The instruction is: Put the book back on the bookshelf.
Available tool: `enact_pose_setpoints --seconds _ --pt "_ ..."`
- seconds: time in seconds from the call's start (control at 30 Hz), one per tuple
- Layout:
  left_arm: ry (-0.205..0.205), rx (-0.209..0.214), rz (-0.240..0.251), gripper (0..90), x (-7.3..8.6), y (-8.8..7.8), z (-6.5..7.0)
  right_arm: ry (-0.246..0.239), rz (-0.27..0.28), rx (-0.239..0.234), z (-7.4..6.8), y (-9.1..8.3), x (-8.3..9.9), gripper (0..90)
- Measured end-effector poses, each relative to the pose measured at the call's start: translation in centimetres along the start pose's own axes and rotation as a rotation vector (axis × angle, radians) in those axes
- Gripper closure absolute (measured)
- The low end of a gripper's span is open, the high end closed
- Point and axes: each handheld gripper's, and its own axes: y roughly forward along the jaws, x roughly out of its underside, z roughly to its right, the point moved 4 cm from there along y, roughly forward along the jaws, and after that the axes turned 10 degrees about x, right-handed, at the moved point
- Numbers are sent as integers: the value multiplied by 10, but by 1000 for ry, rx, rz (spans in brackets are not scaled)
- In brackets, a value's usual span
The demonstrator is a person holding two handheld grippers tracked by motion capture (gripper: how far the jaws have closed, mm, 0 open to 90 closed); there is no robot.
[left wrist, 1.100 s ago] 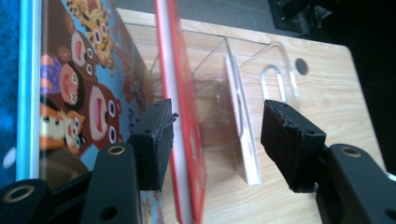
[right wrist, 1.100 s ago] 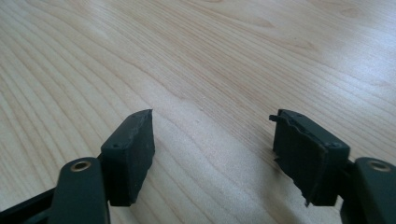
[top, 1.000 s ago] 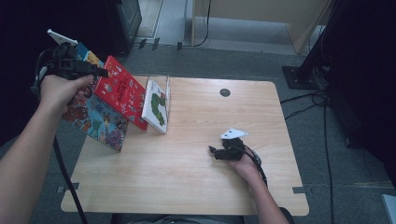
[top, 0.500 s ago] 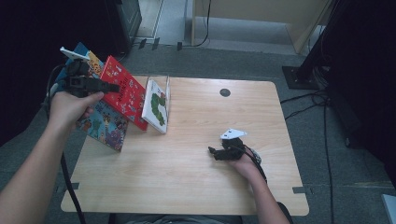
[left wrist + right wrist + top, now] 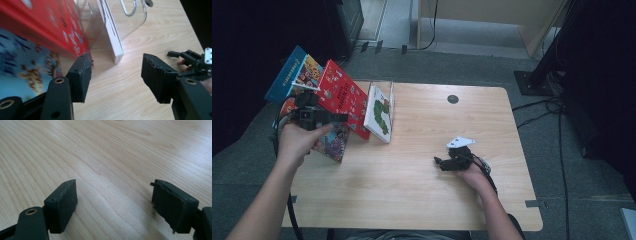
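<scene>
Low and right of centre in the high view, the right gripper [image 5: 438,162] rests on the pale wooden table [image 5: 422,195], its jaws just widened over bare wood, apparently waiting its turn. Farther off at left, the left gripper [image 5: 343,117] hovers, jaws parted and holding nothing, beside the red picture book [image 5: 343,96] leaning against the clear acrylic book stand [image 5: 390,95], seemingly lined up to grasp it.

Open claw [image 5: 116,75], red book [image 5: 50,27], table [image 5: 120,100]
</scene>
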Motion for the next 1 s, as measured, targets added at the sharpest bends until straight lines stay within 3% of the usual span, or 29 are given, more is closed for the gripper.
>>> enact_pose_setpoints --seconds 0.37,0.47,0.57,0.8,1.0 --pt "11 38 -63 411 38 46 -1 0 -1 -1 0 0 0 196" --pt "38 15 -86 403 50 60 -4 -1 -2 -2 0 0 0 194" --pt "26 49 -100 396 60 73 -7 -1 -2 -2 0 0 0 194" --pt "35 81 -121 392 80 95 -8 -2 -2 -2 0 0 0 194" --pt "104 54 -155 379 92 110 -10 -2 -1 -2 0 0 0 194"
